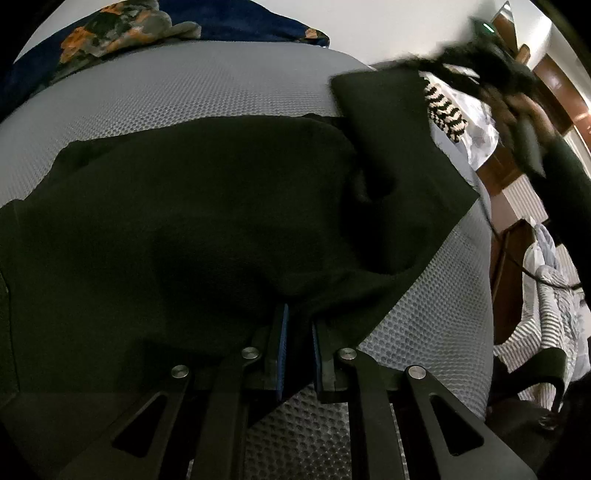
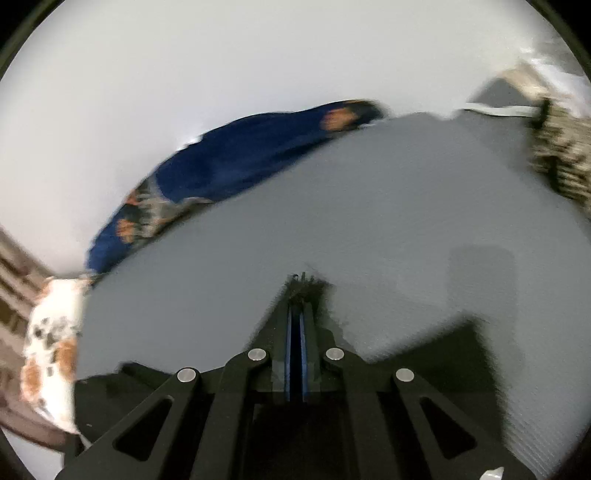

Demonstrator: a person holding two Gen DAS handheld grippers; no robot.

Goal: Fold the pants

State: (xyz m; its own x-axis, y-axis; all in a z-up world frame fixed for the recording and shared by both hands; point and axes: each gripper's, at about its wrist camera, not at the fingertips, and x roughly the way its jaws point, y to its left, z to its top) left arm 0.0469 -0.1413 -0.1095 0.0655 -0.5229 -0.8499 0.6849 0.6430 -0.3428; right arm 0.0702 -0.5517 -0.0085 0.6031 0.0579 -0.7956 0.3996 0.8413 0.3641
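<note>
The pants (image 1: 192, 221) are black, of a soft, matte cloth, and lie spread and rumpled over a grey honeycomb-textured mattress (image 1: 192, 92). Most of the cloth bunches in loose folds across the middle of the left wrist view. One flat, straight-edged part (image 1: 388, 122) runs up toward the far right and is lifted at its end. In the right wrist view a dark edge of cloth (image 2: 443, 343) shows, blurred.

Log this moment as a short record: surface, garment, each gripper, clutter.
surface: grey mesh mattress
garment: dark pants spread on the mattress, one part folded over
left gripper: shut on the pants' near edge
right gripper: shut, dark fabric pinched at its tips, picture blurred
clutter: blue patterned cloth at the far edge; striped cloth beside the pants
</note>
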